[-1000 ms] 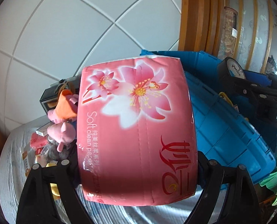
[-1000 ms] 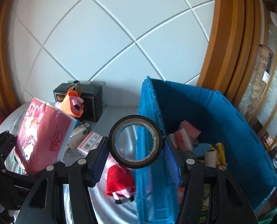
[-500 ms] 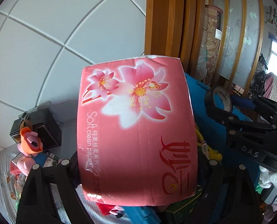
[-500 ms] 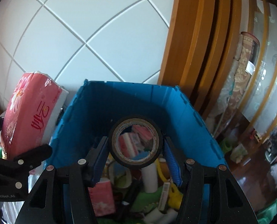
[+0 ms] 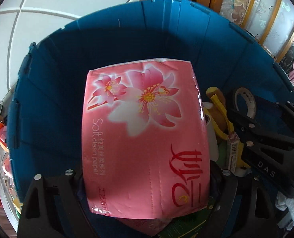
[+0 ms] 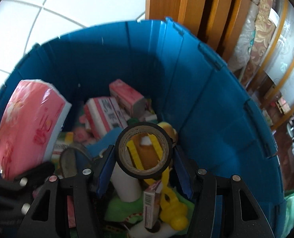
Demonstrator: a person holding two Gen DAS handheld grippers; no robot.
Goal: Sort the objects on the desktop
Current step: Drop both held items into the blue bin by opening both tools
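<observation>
My left gripper [image 5: 147, 175] is shut on a pink tissue pack [image 5: 145, 134] printed with flowers, held over the inside of the blue bin [image 5: 115, 45]. The pack hides most of the bin's floor in the left wrist view. My right gripper [image 6: 144, 163] is shut on a black tape roll [image 6: 144, 151], its blue pads pressing both sides, also above the blue bin [image 6: 202, 107]. The tissue pack [image 6: 30, 127] shows at the left in the right wrist view, and the tape roll [image 5: 244, 101] with the right gripper shows at the right in the left wrist view.
The bin holds several items: pink and white boxes [image 6: 105, 117], a white tube [image 6: 127, 186], a yellow toy [image 6: 172, 212], a small carton [image 6: 152, 204], green cloth [image 6: 119, 210]. White tiled wall [image 6: 47, 6] and wooden door frame [image 6: 186, 4] stand behind. Toys [image 5: 0, 132] lie left of the bin.
Both grippers have swung right from over the table to above the blue bin and tipped downward, still carrying the tissue pack and the tape roll. The bin's inside now fills both views.
</observation>
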